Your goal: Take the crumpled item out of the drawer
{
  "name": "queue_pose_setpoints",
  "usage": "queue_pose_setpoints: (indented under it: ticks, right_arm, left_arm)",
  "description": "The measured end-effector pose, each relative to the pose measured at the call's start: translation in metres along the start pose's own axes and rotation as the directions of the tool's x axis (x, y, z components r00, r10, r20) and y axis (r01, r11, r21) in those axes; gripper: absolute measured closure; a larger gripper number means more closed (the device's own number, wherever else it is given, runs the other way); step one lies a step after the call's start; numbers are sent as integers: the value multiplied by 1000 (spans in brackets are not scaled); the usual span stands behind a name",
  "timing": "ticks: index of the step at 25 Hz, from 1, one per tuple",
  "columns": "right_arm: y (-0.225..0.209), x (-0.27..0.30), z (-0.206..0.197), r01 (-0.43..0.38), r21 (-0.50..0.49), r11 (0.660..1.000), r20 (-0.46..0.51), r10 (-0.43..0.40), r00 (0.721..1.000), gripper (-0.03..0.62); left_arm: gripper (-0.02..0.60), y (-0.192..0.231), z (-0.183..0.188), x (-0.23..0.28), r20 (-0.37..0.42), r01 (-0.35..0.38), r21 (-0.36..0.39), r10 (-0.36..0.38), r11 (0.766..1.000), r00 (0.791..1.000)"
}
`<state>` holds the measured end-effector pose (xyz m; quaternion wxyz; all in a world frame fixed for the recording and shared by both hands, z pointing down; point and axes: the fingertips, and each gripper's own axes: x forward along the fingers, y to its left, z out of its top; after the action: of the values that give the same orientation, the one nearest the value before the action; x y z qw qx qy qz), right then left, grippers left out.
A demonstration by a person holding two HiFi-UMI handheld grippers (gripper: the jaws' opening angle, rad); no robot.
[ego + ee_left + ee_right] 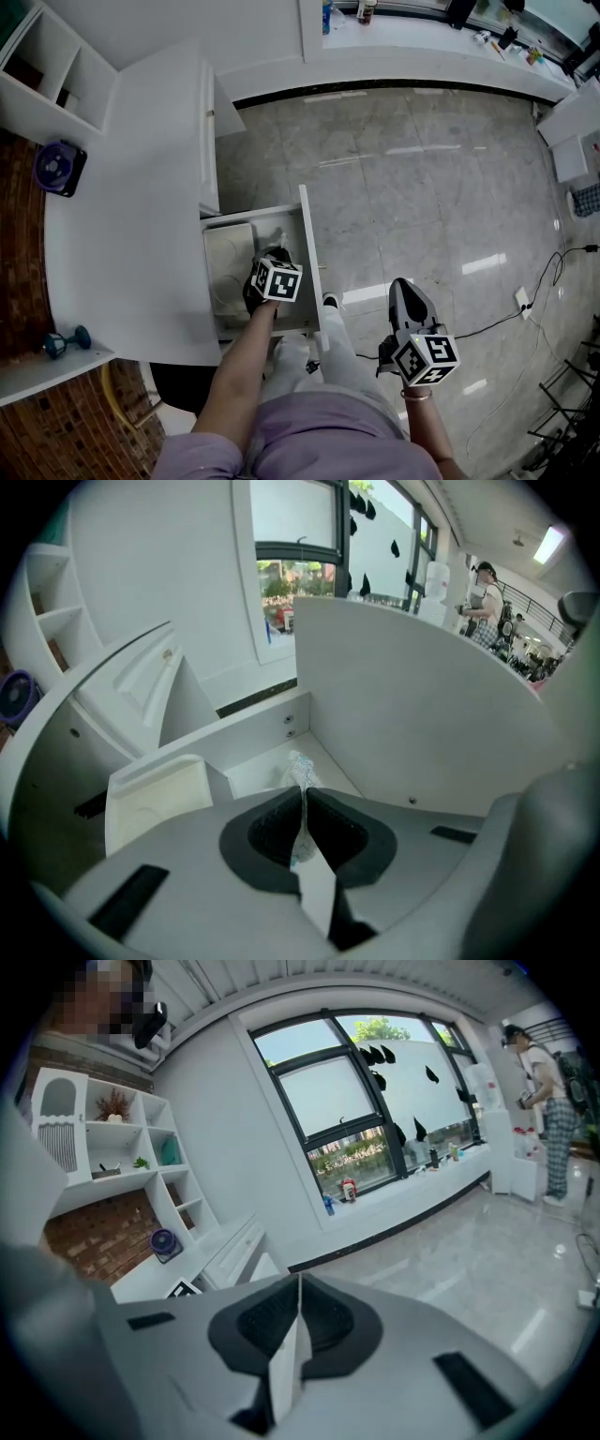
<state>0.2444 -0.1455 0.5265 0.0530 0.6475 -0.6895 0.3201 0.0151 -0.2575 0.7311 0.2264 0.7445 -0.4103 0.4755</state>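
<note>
Looking down from head height, a white drawer stands pulled open from a white cabinet. The left gripper reaches down into it. In the left gripper view, its jaws are clenched on a thin fold of the crumpled item, a white wad with faint blue print. The wad sits in a corner of the drawer, close to the drawer wall and just beside a shallow white tray. The right gripper hangs over the marble floor, well apart from the drawer, with its jaws pressed together on nothing.

The pinch looks narrow, so the wad could slip or tear. The lift probably goes best straight up and slowly, keeping the clench firm and staying clear of the wall and the tray rim until the item is above the drawer's edge
</note>
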Motion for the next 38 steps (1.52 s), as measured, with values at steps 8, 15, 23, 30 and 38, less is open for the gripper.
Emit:
queue_pose_setpoints:
  ticks: [8,15,23,30,38]
  right_arm:
    - [17,2,9,-63,-19,998,16,63,998,585]
    - [32,4,19,-108,-29,994,41,110,993,585]
    - [57,5,30,-174,-68,982,59,178,982,585]
    - [83,4,37,-234,-109,966,67,242,968,585]
    - [108,-1,43,-284,-153,947,81,298,951,586]
  left_arm:
    - [561,5,25,-43,110,-6,-37,10,999,994]
    - [561,10,37,-80,200,-8,-64,21,998,980]
    - [563,17,50,-133,324,-12,-116,49,993,945]
    - [563,22,50,-174,402,4,-184,72,983,913]
    - [563,29,50,-222,490,-8,-215,115,977,864]
